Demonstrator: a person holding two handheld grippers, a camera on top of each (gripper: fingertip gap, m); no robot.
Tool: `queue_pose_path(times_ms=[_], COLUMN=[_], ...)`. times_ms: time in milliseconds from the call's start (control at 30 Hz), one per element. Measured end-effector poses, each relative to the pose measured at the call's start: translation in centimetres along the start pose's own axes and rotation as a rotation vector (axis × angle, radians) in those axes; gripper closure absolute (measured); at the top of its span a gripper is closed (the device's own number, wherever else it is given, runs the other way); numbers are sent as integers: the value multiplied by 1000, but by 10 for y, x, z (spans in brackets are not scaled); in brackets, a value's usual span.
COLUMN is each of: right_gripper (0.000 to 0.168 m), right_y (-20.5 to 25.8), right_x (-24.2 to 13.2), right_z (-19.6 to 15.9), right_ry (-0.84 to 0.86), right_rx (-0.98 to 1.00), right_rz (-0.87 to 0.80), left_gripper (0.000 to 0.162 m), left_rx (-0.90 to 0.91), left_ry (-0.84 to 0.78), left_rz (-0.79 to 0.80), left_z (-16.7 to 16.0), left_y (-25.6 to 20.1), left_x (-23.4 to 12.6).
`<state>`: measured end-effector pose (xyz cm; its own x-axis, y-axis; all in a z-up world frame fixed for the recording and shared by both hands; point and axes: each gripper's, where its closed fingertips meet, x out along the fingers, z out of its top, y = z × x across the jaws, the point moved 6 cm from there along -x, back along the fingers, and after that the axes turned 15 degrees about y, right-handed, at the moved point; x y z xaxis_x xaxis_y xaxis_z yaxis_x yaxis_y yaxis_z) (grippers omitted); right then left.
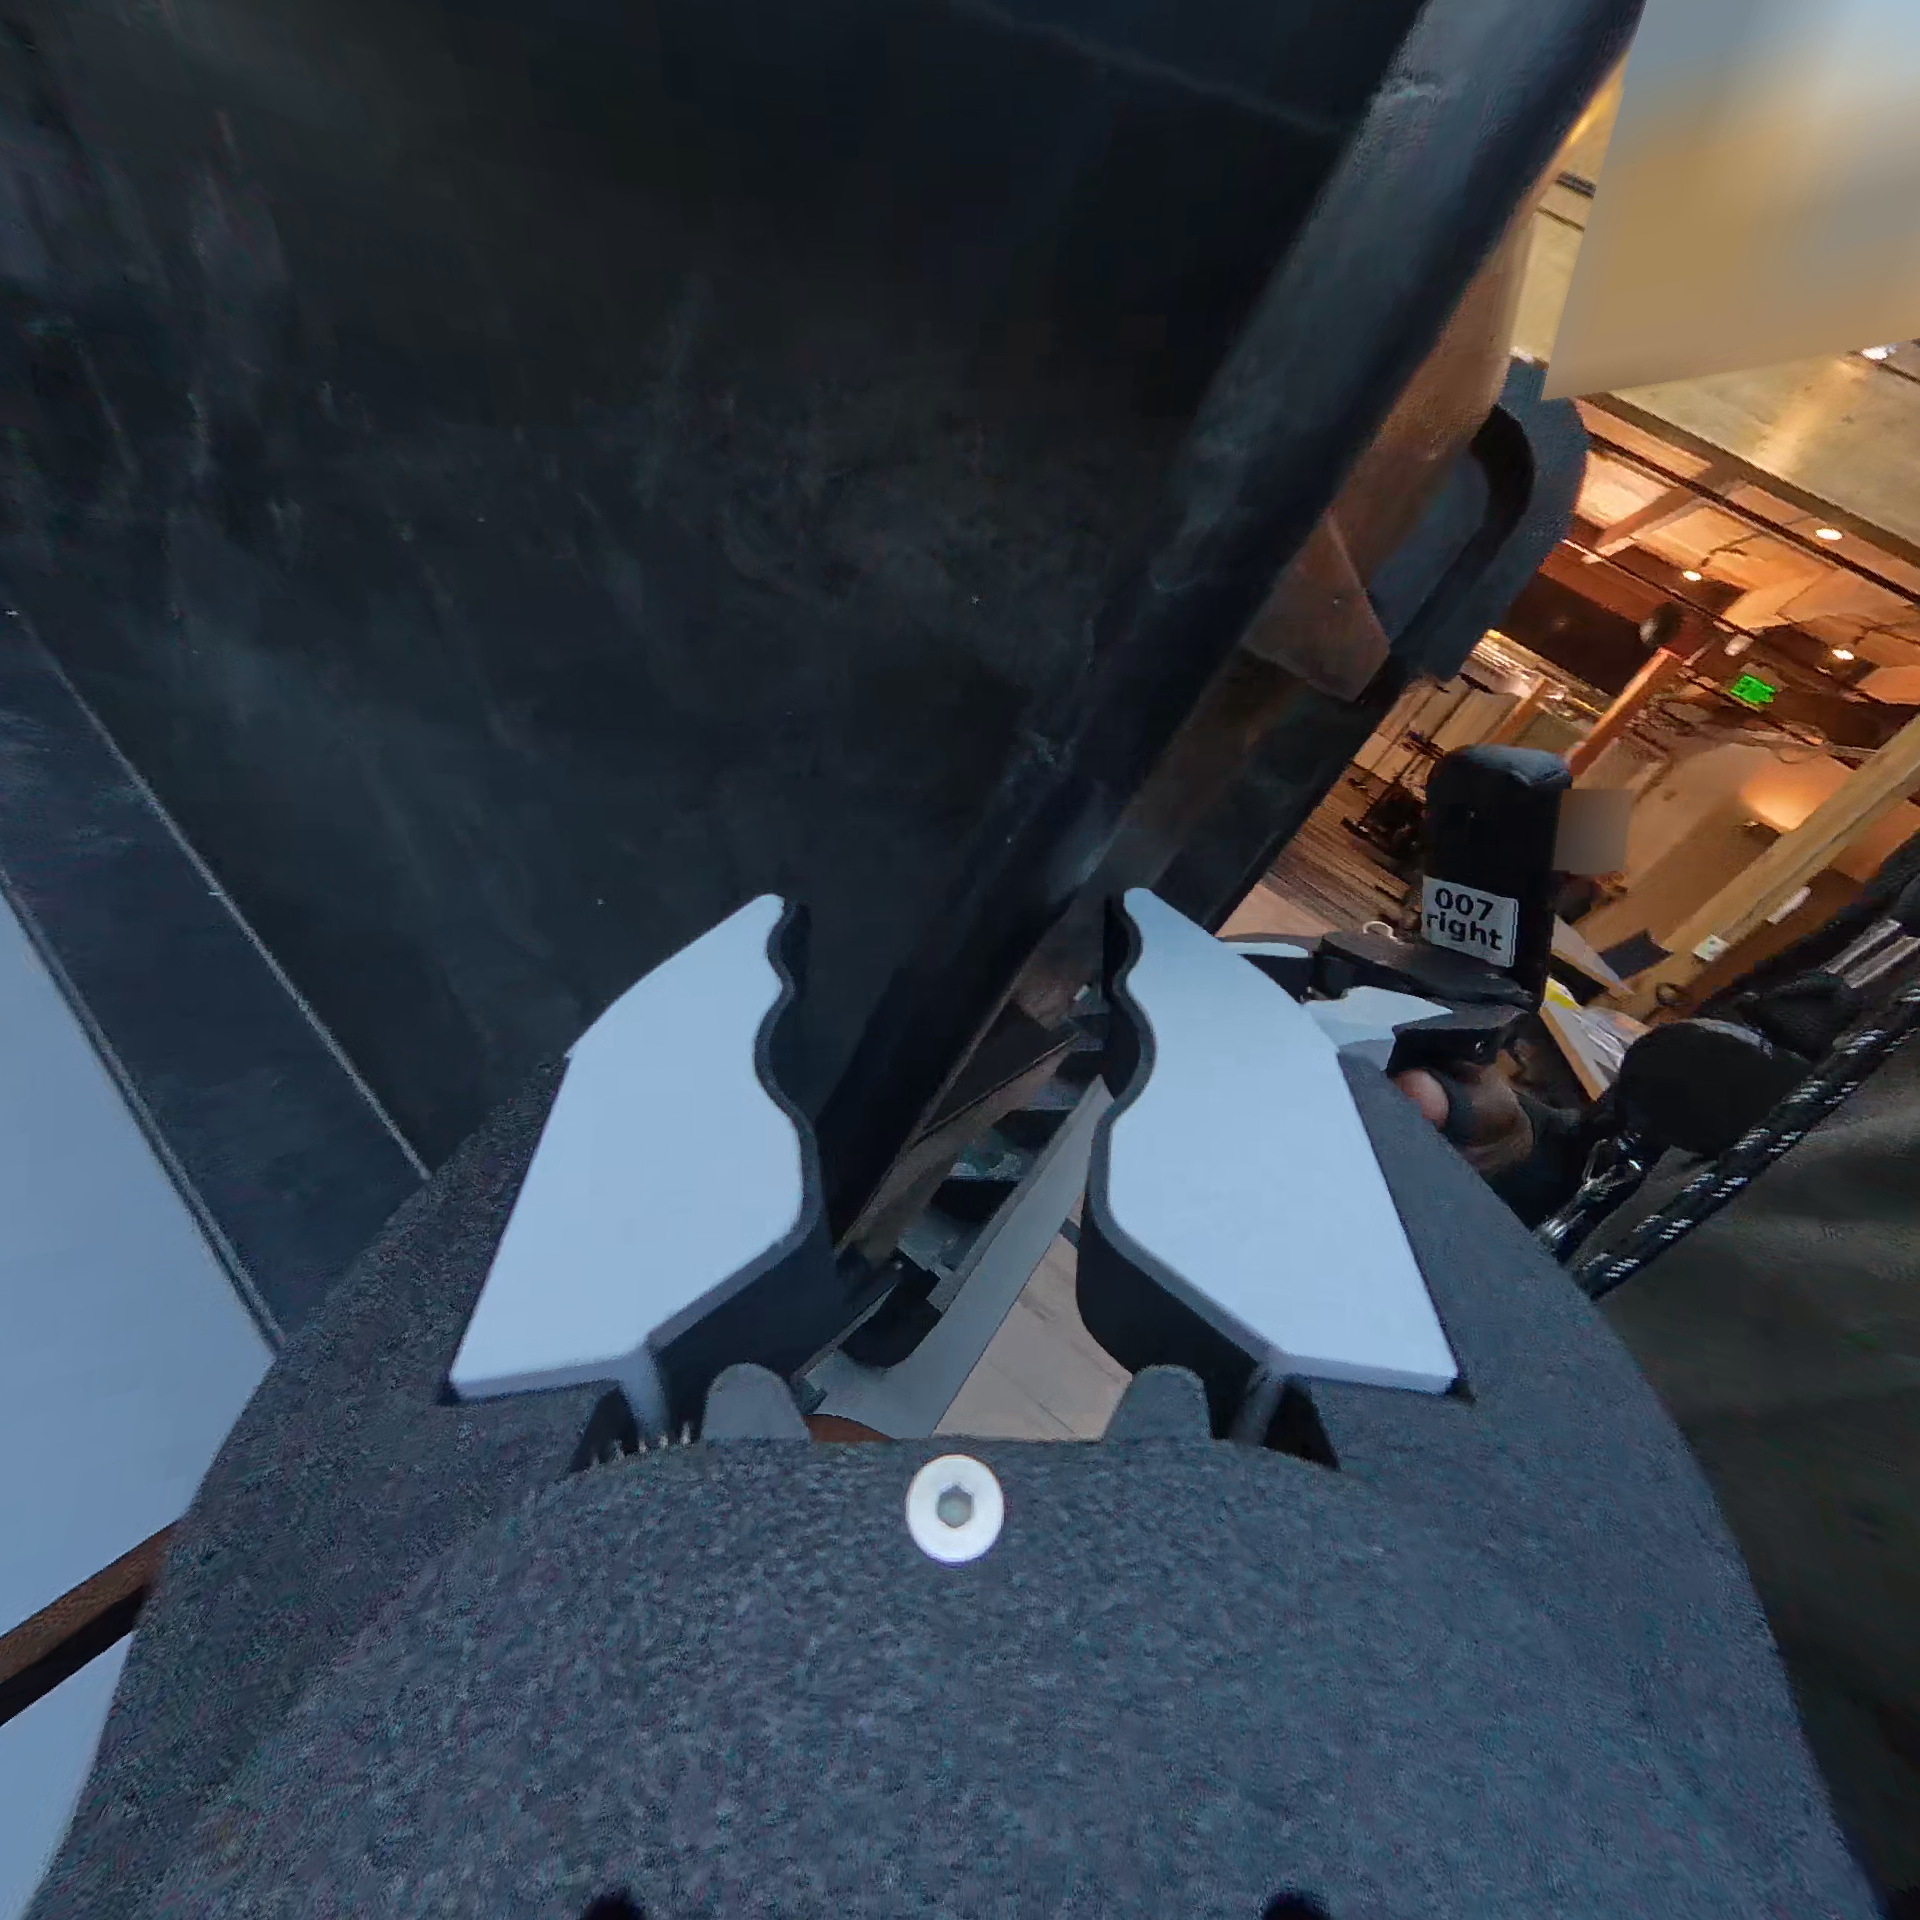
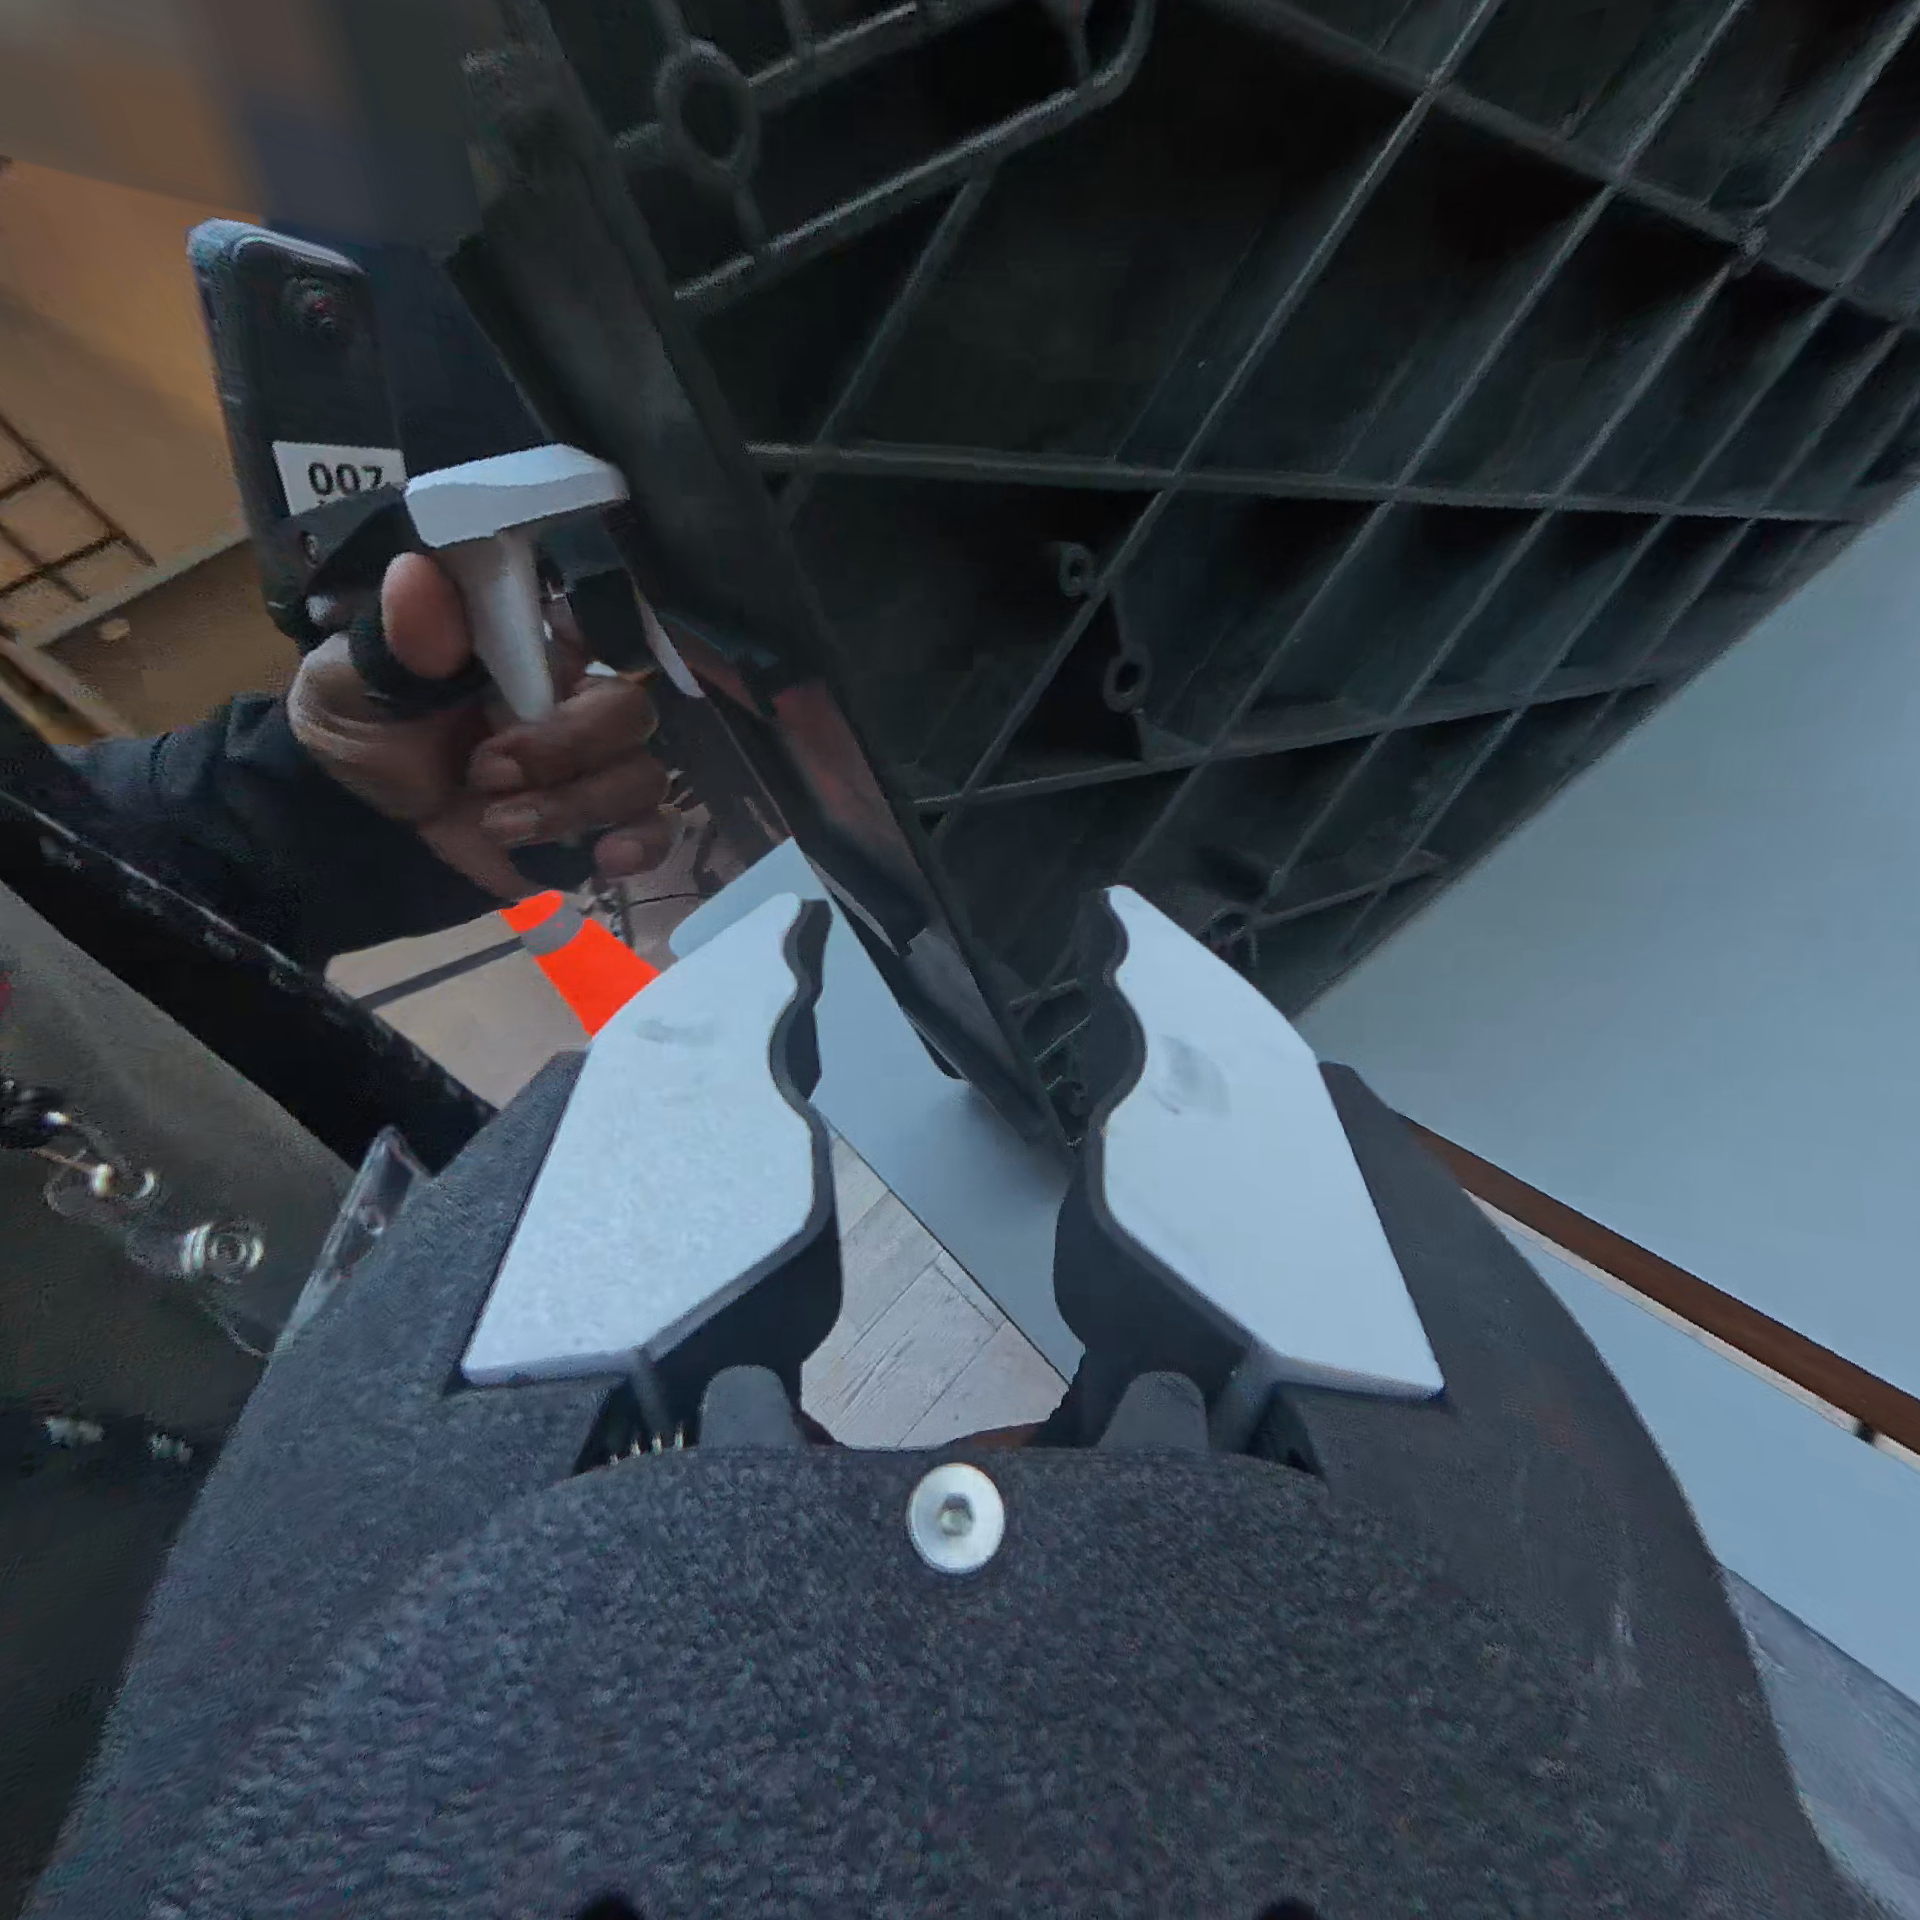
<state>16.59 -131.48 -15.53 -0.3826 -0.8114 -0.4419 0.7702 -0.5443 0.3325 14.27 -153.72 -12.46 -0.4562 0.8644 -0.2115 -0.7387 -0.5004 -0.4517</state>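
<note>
Both hand-held grippers clamp a tilted black plastic tray (image 1: 623, 468): left hand-held gripper (image 1: 951, 1039) on its rim toward 12 o'clock, right hand-held gripper (image 2: 961, 1029) on its ribbed underside's edge. Thin-edge grips could slip, dropping it.

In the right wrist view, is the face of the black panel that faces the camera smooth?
No: the black panel shows a grid of raised ribs with round bosses on that side.

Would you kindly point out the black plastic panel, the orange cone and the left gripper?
black plastic panel (image 2: 1351, 468): right wrist view, ribbed underside.
orange cone (image 2: 587, 966): right wrist view, orange side.
left gripper (image 1: 951, 1049): left wrist view, between fingertips.
</note>
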Motion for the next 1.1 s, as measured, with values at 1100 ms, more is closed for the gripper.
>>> queue_pose_path(times_ms=[1100], right_gripper=[86], right_y=[-37], right_x=[-62], right_z=[26], right_ry=[-163], right_rx=[23], right_rz=[226], left_gripper=[100], left_rx=[82], left_ry=[-101], left_rz=[47], left_z=[29], left_y=[-17], left_x=[3])
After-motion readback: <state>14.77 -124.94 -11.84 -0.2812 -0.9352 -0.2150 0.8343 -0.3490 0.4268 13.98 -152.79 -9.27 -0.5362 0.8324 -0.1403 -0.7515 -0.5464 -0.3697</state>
